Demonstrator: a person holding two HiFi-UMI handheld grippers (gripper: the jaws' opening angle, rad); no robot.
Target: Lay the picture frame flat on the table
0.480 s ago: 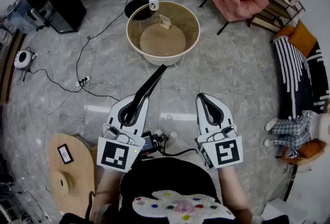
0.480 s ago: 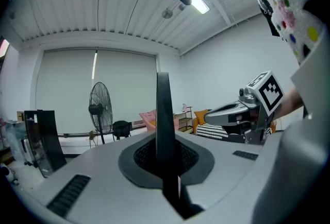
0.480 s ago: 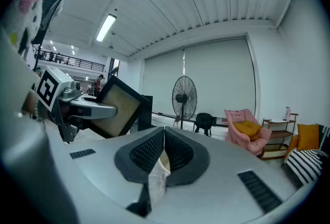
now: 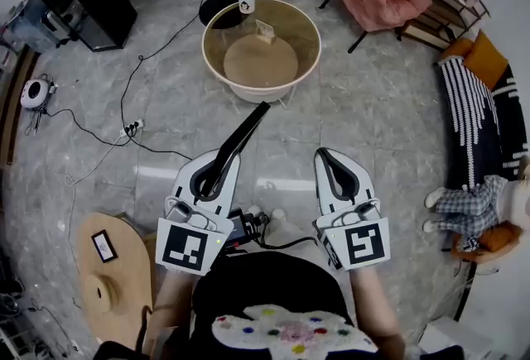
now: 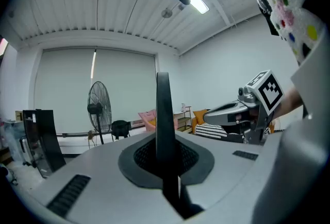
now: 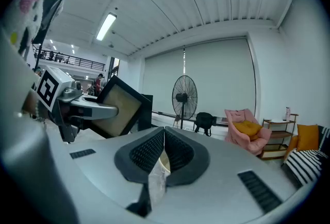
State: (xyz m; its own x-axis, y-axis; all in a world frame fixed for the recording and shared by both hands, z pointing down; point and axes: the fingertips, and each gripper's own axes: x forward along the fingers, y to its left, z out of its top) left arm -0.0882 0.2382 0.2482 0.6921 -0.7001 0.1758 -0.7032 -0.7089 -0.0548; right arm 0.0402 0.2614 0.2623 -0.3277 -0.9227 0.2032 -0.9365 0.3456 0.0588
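Jaws of the left gripper (image 4: 217, 175) are clamped on one edge of a black-bordered rectangular picture frame with a beige panel (image 4: 242, 137). It juts out from them, held in the air over the grey marble floor (image 4: 373, 110), well apart from the round beige table with a raised rim (image 4: 207, 52). Just beside it, the right gripper (image 4: 323, 158) has its jaws pressed together, apart from the frame.

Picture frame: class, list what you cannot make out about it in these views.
- Its face: head view shows the picture frame edge-on; left gripper view too.
- One corner: right gripper view, behind the left tool.
- Any image inside: too small, right gripper view.
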